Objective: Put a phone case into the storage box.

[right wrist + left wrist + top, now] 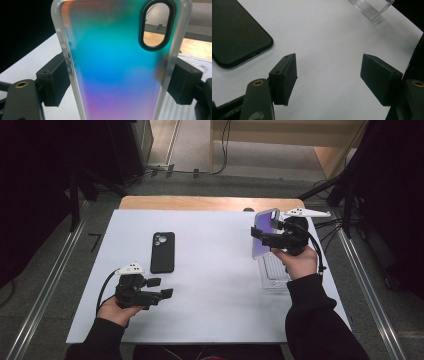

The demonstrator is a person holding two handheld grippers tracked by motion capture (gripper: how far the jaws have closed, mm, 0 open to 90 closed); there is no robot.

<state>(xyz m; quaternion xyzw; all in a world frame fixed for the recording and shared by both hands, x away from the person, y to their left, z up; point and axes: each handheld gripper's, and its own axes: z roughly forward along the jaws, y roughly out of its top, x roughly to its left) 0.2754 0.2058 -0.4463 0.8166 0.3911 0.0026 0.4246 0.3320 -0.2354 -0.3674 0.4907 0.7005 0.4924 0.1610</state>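
**Asker:** While the person sits at the white table (210,320), what lies on it, and why there?

**Describer:** Largest first: the table top, bare across the middle. A black phone (162,252) lies flat, camera side up, left of centre, probably waiting for a case. A clear ribbed tray (272,272) sits near the right edge, below the raised right hand.

**Asker:** And the case?

**Describer:** The iridescent phone case (117,67) is held upright in the air above the tray, at the table's right. The right gripper (117,82) pinches it across its width, one black pad on each long edge, likely so its open face stays free to meet the phone.

**Asker:** How does it look?

**Describer:** Frosted clear rim, a back shading from orange through teal and blue to violet, and an oval black-ringed camera opening near the top.

**Asker:** The other hand?

**Describer:** The left gripper (329,77) rests low near the front edge, just beside the phone, jaws spread with nothing between them.
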